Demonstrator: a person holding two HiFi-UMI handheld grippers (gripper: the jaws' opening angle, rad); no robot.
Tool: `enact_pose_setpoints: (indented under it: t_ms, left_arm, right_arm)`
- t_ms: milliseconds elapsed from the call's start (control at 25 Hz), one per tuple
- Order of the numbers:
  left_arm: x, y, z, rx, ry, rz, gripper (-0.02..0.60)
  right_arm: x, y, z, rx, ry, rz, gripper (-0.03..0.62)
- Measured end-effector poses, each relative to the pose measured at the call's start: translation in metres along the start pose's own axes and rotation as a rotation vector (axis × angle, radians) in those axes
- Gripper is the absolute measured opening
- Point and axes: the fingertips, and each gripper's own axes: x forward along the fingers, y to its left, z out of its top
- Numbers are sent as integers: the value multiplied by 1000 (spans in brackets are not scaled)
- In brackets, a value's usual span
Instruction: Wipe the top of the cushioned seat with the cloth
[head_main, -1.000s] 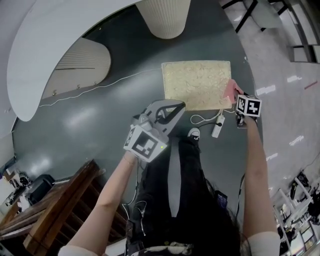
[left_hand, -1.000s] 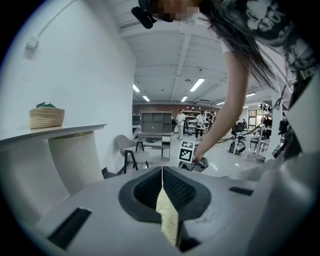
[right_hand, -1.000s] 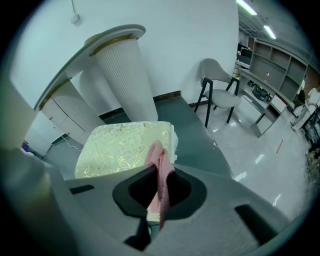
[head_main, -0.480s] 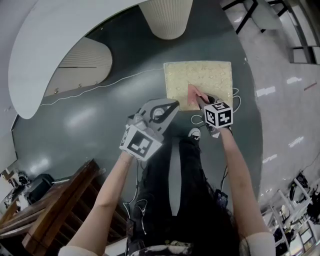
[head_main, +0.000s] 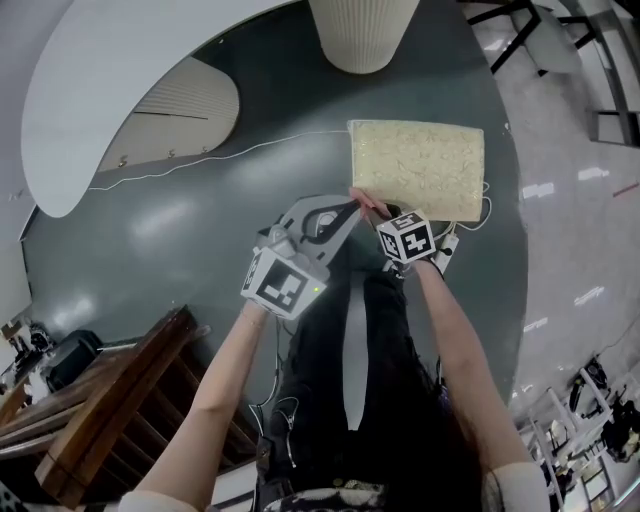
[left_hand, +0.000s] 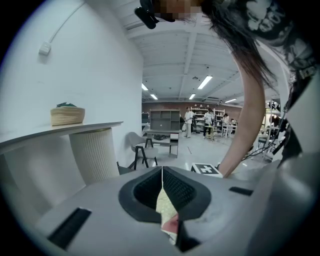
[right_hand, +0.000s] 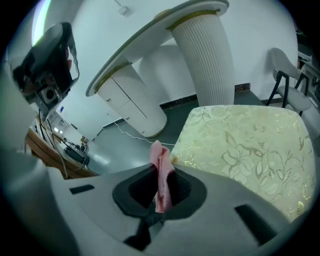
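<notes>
The cushioned seat (head_main: 420, 165) is a pale yellow floral square on the dark floor; it also fills the right of the right gripper view (right_hand: 245, 145). My right gripper (head_main: 368, 203) is shut on a pink cloth (head_main: 373, 207) at the seat's near left corner. In the right gripper view the cloth (right_hand: 160, 160) stands up between the jaws of the right gripper (right_hand: 162, 176), just short of the cushion's corner. My left gripper (head_main: 348, 212) hovers beside it over the floor, left of the seat. The left gripper (left_hand: 162, 172) is shut with nothing in it.
A white ribbed pillar (head_main: 362, 30) stands just beyond the seat under a curved white counter (head_main: 110, 90). A white cable (head_main: 230, 155) crosses the floor. A white plug strip (head_main: 447, 245) lies near the seat's front. Wooden furniture (head_main: 110, 400) sits at the lower left. A chair (right_hand: 287, 80) is behind the seat.
My right gripper has carried the pink cloth from the seat's right edge leftward along its near side to the near left corner. The left gripper has barely moved.
</notes>
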Motion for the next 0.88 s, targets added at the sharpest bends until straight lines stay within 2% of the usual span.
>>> enact_pose_setpoints:
  t_ms: [120,360,880]
  left_arm:
    - [-4,1,-3,-6,-1,2,6]
    - [-1,-3,-7,-8,3,-14,6]
    - [34,-31,10,24,4,-80,6]
  right_arm:
    - [2,-14,-12,-5,39,-39,6]
    - [-24,-61,-23,65,33,-135,6]
    - [-130,-193,-74,250,-4,-393,6]
